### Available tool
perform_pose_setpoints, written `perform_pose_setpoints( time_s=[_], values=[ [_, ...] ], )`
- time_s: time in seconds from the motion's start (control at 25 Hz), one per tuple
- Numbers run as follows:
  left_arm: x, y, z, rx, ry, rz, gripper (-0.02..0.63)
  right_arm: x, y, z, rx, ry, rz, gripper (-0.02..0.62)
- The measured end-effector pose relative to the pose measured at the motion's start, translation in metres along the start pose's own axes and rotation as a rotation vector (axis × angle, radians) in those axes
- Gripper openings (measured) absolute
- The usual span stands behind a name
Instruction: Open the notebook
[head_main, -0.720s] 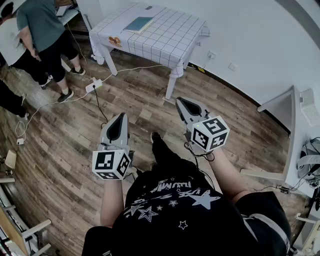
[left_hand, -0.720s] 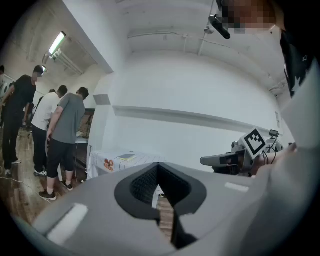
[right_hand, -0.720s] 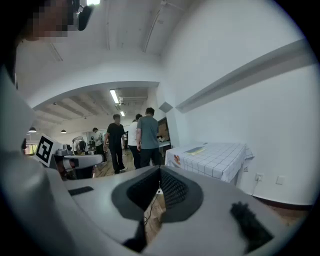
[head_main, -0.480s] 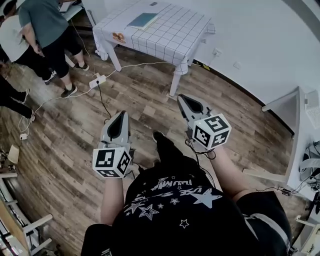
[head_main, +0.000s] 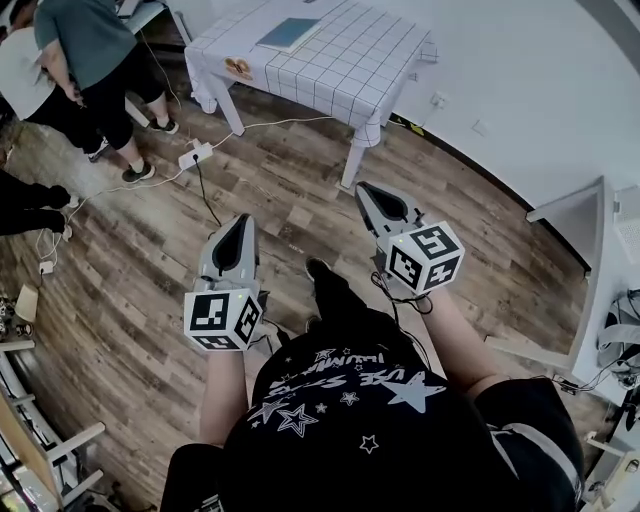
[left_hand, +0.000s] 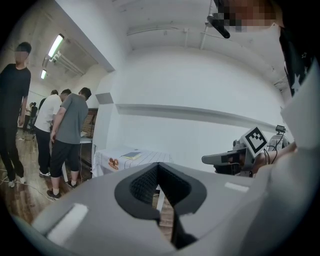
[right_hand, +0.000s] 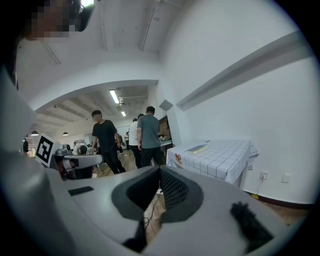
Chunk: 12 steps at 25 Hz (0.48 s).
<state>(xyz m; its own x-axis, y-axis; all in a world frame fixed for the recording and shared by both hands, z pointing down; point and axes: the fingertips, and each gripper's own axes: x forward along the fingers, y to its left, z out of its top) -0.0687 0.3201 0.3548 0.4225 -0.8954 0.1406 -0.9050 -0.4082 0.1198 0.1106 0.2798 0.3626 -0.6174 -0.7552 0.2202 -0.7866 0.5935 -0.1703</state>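
Observation:
A teal notebook (head_main: 289, 33) lies closed on a table with a white checked cloth (head_main: 340, 75), far ahead across the wooden floor. It also shows small in the left gripper view as the notebook (left_hand: 131, 155) and in the right gripper view as the notebook (right_hand: 197, 148). My left gripper (head_main: 243, 220) and right gripper (head_main: 362, 188) are held side by side in front of my body, well short of the table. Both point roughly level toward it. The left gripper's (left_hand: 159, 165) jaws are shut with nothing in them. The right gripper's (right_hand: 160, 169) jaws also meet, empty.
Several people (head_main: 90, 60) stand left of the table. A power strip (head_main: 195, 155) and cables (head_main: 120, 200) lie on the floor between me and the table. A white desk (head_main: 590, 270) stands at the right, shelving (head_main: 40, 450) at the lower left.
The head view has shifted slightly, so the table sits a little higher and further right. The people at the left have shuffled. Both grippers keep the same pose.

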Motion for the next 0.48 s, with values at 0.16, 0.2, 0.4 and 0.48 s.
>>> perform_pose_setpoints(
  time_s=[0.16, 0.2, 0.4, 0.48],
  values=[
    [0.004, 0.005, -0.01, -0.014, 0.016, 0.003, 0.009, 0.002, 0.003, -0.007, -0.03, 0.013, 0.016, 0.017],
    [0.007, 0.006, -0.012, -0.016, 0.023, 0.005, 0.009, 0.004, 0.0, -0.007, -0.029, 0.013, 0.017, 0.017],
    [0.042, 0.015, -0.002, -0.023, 0.062, 0.029, 0.009, 0.033, -0.039, 0.016, 0.005, 0.018, 0.02, 0.017],
    [0.054, 0.029, 0.001, -0.03, 0.061, 0.05, 0.009, 0.05, -0.045, 0.022, 0.002, 0.012, 0.032, 0.017]
  ],
)
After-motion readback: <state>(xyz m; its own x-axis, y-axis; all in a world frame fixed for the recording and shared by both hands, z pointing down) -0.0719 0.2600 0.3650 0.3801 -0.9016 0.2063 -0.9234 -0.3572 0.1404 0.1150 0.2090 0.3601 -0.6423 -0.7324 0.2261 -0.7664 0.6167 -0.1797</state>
